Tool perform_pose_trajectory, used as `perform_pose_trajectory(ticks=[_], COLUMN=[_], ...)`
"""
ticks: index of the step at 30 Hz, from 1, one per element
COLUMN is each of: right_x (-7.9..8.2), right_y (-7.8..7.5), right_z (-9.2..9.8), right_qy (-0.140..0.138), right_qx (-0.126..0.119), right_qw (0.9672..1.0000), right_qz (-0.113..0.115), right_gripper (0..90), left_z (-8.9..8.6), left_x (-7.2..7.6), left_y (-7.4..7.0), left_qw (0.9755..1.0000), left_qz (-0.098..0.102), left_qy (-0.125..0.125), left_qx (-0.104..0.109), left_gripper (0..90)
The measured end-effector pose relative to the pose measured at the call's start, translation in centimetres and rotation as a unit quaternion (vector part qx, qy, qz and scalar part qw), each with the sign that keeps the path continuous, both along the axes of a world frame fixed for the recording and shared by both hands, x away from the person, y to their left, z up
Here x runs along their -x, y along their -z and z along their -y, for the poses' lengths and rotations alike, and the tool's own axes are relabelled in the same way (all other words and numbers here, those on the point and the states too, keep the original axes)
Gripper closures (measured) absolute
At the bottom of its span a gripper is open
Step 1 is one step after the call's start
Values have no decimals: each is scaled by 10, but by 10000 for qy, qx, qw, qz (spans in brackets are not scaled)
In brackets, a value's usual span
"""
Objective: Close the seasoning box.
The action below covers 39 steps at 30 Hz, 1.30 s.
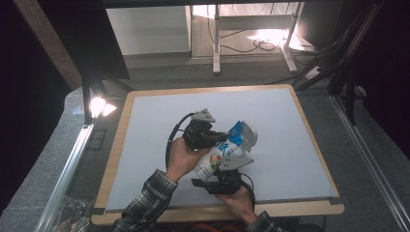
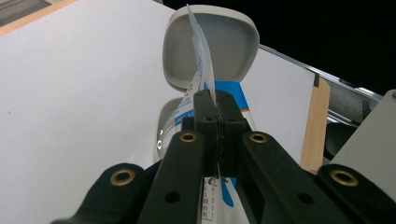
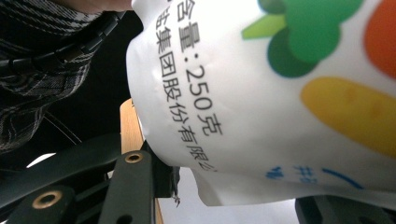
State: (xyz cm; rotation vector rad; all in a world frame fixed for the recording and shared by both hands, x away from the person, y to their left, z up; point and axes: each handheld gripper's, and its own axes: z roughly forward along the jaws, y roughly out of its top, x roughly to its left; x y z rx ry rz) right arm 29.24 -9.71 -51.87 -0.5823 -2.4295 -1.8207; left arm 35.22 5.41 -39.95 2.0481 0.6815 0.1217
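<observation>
The pouch [image 1: 227, 150], a white and blue printed bag, is held in the air above the grey mat of the bench [image 1: 145, 145], between both tools. In the high view its long axis runs diagonally, from its lower end near the person's right hand up and away to its top at the far right, where a pale rounded bowl [image 1: 249, 133] lies just beyond it.

The left hand-held gripper [image 1: 220, 137] comes in from the left and is clenched on the thin upper edge of the pouch; in the left gripper view its jaws stand pressed together with the flattened film [image 2: 201, 60] rising between them, the bowl [image 2: 224, 46] directly behind. The right hand-held gripper [image 1: 223, 170] sits below, nearer the person, and grasps the fuller lower body, its jaws held partly apart by the bulk of the bag.

Judgement: the coming move turns on the top edge lying straight ahead of the left tool and toward the bowl, so the left hand is nearer the opening, the right nearer the base.

Legible writing, right gripper view: "250" followed by Chinese characters on the pouch [image 3: 261, 107], a further line of Chinese print beneath, plus green, yellow and orange vegetable graphics. No brand name can be read with certainty.
</observation>
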Motion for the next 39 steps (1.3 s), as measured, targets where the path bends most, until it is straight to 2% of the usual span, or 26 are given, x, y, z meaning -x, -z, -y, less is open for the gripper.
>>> perform_pose_trajectory(ticks=[9,26,39], right_x=[-1,0,-1], right_y=[-1,-4,-5], right_z=[1,0,0], right_qy=[-29,-102,-133], right_qx=[-53,-76,-96], right_qw=[10000,9999,9999], right_qz=[-35,-9,-16], right_gripper=[550,550,550], left_z=[1,4,7], left_x=[-2,-6,-11], left_y=[0,-1,-1], left_qw=[10000,9997,9989], left_qz=[-63,-225,-462], left_qy=[-29,-1,-2], left_qx=[35,-36,-76], left_gripper=[895,891,882])
